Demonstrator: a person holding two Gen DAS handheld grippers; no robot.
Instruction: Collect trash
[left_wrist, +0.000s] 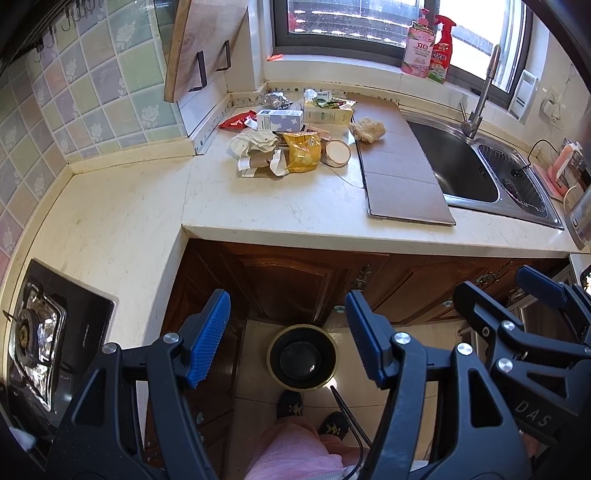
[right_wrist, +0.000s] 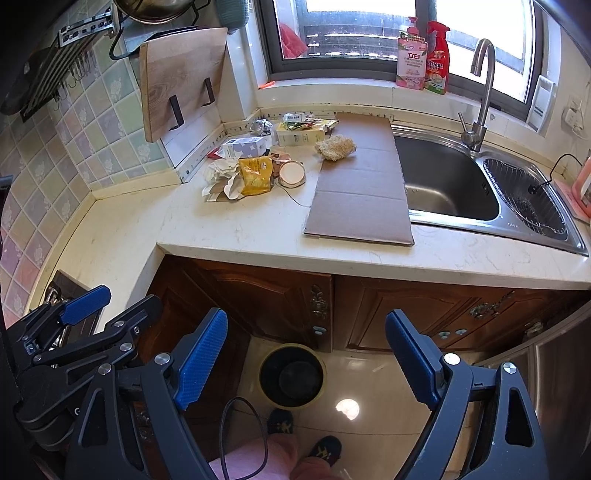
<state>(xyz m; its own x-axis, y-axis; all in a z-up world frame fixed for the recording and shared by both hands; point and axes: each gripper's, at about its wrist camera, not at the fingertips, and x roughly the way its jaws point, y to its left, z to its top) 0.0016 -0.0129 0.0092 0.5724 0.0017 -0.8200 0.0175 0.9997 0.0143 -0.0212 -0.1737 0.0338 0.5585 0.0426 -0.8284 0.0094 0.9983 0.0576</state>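
Observation:
A heap of trash lies in the back corner of the pale countertop (left_wrist: 280, 206): a yellow snack bag (left_wrist: 301, 151) (right_wrist: 255, 175), crumpled paper (left_wrist: 255, 142), a white-and-lilac carton (left_wrist: 279, 119) (right_wrist: 243, 146), a round lid (left_wrist: 337, 152) (right_wrist: 291, 173) and a flat cream box (left_wrist: 327, 112). A dry noodle block (left_wrist: 366, 129) (right_wrist: 335, 147) rests on a cardboard sheet (left_wrist: 399, 166) (right_wrist: 360, 195). A dark round bin (left_wrist: 303, 357) (right_wrist: 291, 374) stands on the floor below. My left gripper (left_wrist: 286, 339) and right gripper (right_wrist: 308, 363) hang open and empty over the bin, short of the counter.
A steel sink (left_wrist: 476, 170) (right_wrist: 454, 184) with a tall tap (right_wrist: 480, 96) lies right of the cardboard. A gas hob (left_wrist: 40, 332) sits at the left. Wooden cabinet doors (right_wrist: 280, 299) are below. A person's slippered feet (left_wrist: 291, 404) stand by the bin. Bottles (right_wrist: 423, 55) line the windowsill.

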